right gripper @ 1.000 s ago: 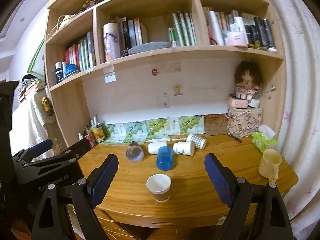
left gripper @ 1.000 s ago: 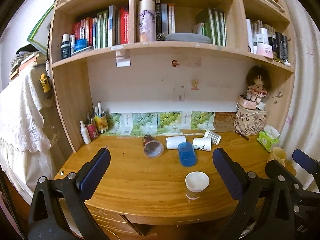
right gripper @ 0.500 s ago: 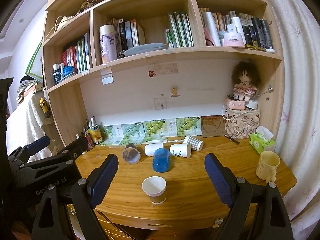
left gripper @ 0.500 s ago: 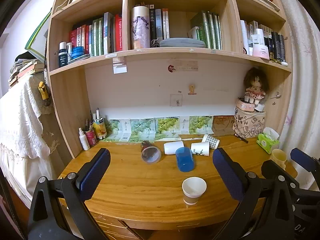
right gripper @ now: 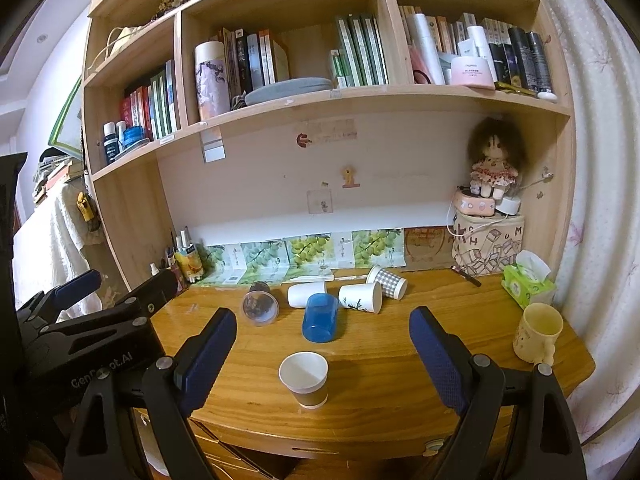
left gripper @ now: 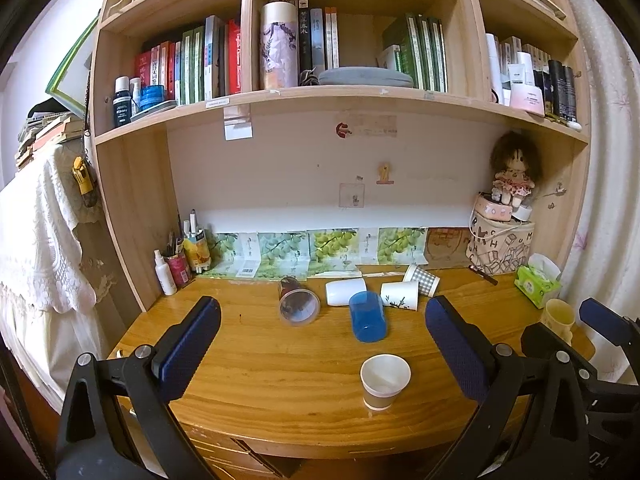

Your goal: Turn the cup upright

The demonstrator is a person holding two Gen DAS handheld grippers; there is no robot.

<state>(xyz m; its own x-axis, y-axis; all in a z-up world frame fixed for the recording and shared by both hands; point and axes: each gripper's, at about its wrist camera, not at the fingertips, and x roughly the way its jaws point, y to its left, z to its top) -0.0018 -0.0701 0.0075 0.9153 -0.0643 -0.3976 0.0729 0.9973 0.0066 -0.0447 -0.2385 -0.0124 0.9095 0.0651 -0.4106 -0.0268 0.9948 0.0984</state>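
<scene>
Several cups lie on their sides at the back of the wooden desk [left gripper: 260, 364]: a clear plastic cup [left gripper: 298, 302], a white cup [left gripper: 345, 291], a blue plastic cup [left gripper: 367, 318], a white printed paper cup [left gripper: 399, 295] and a checked cup [left gripper: 422, 279]. A brown-banded paper cup [left gripper: 385, 381] stands upright near the front edge; in the right wrist view it [right gripper: 304, 378] sits between the fingers' line. My left gripper [left gripper: 320, 340] is open and empty, held back from the desk. My right gripper [right gripper: 322, 344] is open and empty too.
A yellow mug [right gripper: 538, 338] stands upright at the desk's right end beside a green tissue pack [right gripper: 526, 282]. A patterned box with a doll [left gripper: 500, 246] is at the back right. Bottles and pens [left gripper: 180, 264] stand back left. Bookshelves rise above.
Both grippers have drawn back and risen a little, so the desk and cups look smaller and lower. No cup has moved. Both grippers stay open.
</scene>
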